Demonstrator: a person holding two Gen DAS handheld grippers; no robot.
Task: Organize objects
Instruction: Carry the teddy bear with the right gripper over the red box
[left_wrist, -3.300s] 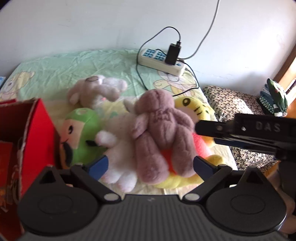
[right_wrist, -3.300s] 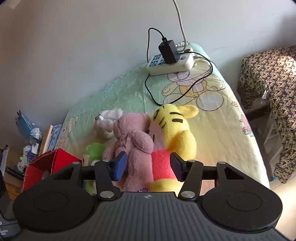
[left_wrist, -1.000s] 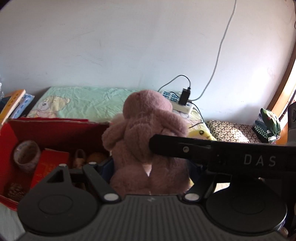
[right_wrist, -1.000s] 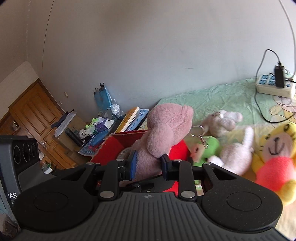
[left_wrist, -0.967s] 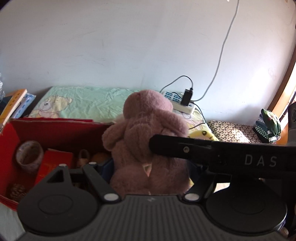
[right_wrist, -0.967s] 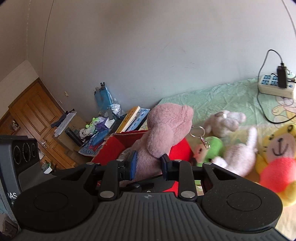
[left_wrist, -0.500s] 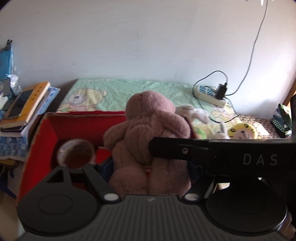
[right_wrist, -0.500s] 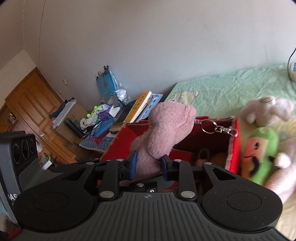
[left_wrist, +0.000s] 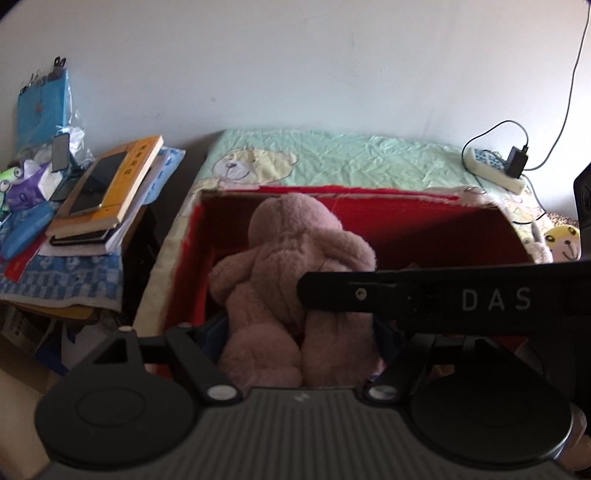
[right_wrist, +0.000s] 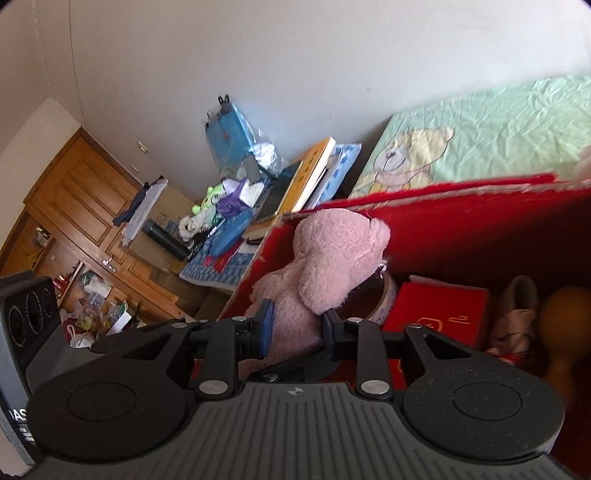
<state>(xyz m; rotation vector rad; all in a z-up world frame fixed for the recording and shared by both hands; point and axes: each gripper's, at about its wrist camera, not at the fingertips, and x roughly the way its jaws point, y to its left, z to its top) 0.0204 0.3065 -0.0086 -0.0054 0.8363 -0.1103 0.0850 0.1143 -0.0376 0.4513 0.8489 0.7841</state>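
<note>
Change since earlier frames: both grippers and the plush have shifted from the bed's toy pile to above the red box; the box interior now fills the view behind the plush, where half a second ago its left wall and the tape roll still showed.
Left gripper (left_wrist: 299, 347): jaws set at a medium width, pressed against both sides of the dusty-pink plush bear (left_wrist: 291, 280) at its legs.
Right gripper (right_wrist: 297, 328): jaws narrow, blue pads pinching the plush bear (right_wrist: 325, 269) at its body; its black bar crosses the left wrist view in front of the plush.
Plush position: upright, held by both grippers, above the open red cardboard box (left_wrist: 424, 221), near the box's left wall.
Box contents: a tape roll (right_wrist: 384, 299) just behind the plush, a flat red case with gold print (right_wrist: 436, 306), a beige folded item (right_wrist: 517, 306) and an orange rounded object (right_wrist: 565, 310).
Surface: the box rests on a pale green bedsheet with a bear print (left_wrist: 332, 158).
Room: a white power strip with black charger (left_wrist: 495, 168) lies at the far right of the bed; a yellow tiger plush (left_wrist: 561, 242) shows past the box's right wall; stacked books with a phone on top (left_wrist: 107, 192) sit on a cluttered side table left of the bed; a wooden door (right_wrist: 77, 206) stands beyond.
</note>
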